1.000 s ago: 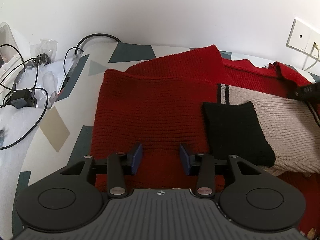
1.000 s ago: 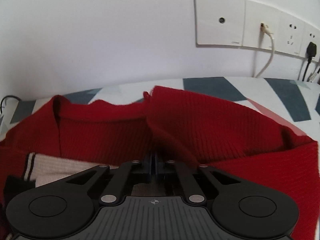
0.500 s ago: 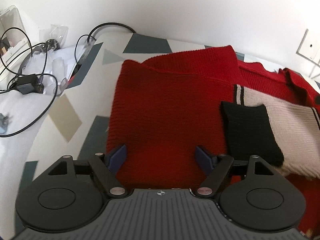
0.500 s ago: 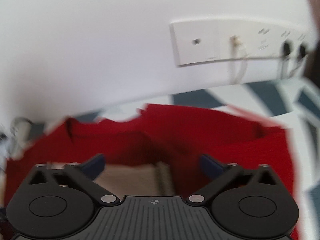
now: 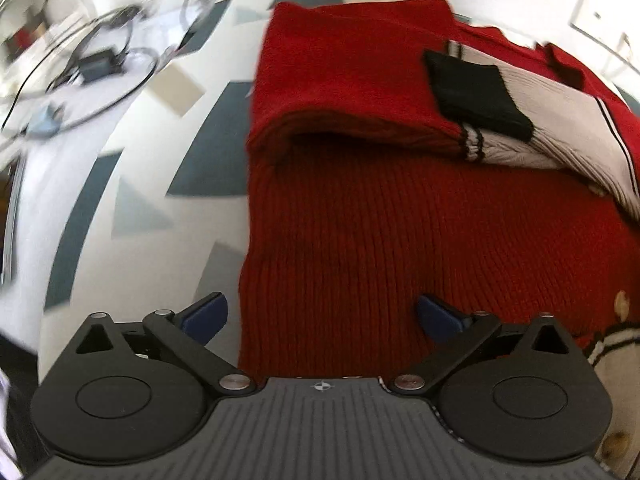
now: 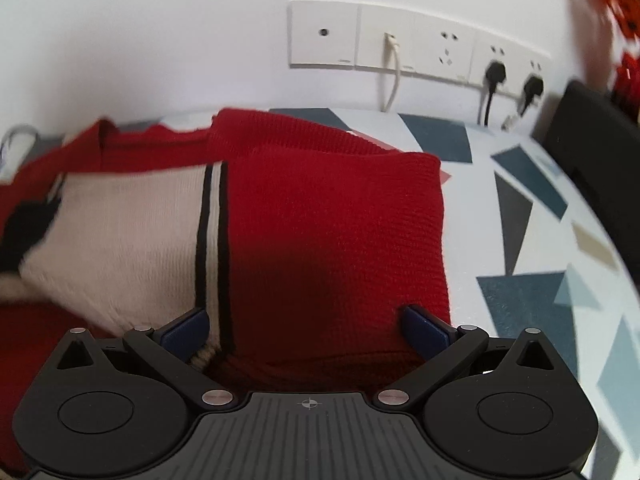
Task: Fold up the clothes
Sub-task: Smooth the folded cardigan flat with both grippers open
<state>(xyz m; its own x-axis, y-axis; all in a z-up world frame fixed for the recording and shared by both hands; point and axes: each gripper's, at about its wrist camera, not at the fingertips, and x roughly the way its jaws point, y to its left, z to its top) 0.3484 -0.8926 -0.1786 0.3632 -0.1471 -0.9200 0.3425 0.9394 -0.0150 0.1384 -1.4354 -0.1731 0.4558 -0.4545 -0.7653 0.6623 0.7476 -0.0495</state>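
Both grippers have let go and drawn back since a second ago: the right one was then pinched together on the red knit near the collar, and the left one had its pads narrow over the cloth; now each stands wide apart and holds nothing.

The red sweater (image 5: 400, 232) lies on the patterned tablecloth (image 5: 132, 152), with its upper part folded down over the lower part so that a rounded fold edge runs across the left wrist view. On top of the fold lies a cream sleeve (image 5: 560, 120) with a black cuff (image 5: 476, 92) and thin black stripes. In the right wrist view the same sweater (image 6: 332, 216) shows as a neat red panel with a squared corner, and the cream sleeve (image 6: 116, 232) lies just beside it, edged by black stripes.

The left gripper (image 5: 322, 316) hovers low over the near part of the sweater; its left finger sits over the tablecloth just off the garment's edge, its right finger over the red knit. The right gripper (image 6: 306, 328) hangs over the near edge of the folded panel, one finger (image 6: 186, 330) over the striped border and the other at the panel's right edge.

Farther out, black cables (image 5: 92, 64) lie blurred on the table's far left. On the white wall a row of sockets (image 6: 416, 46) holds a white cable and two black plugs.
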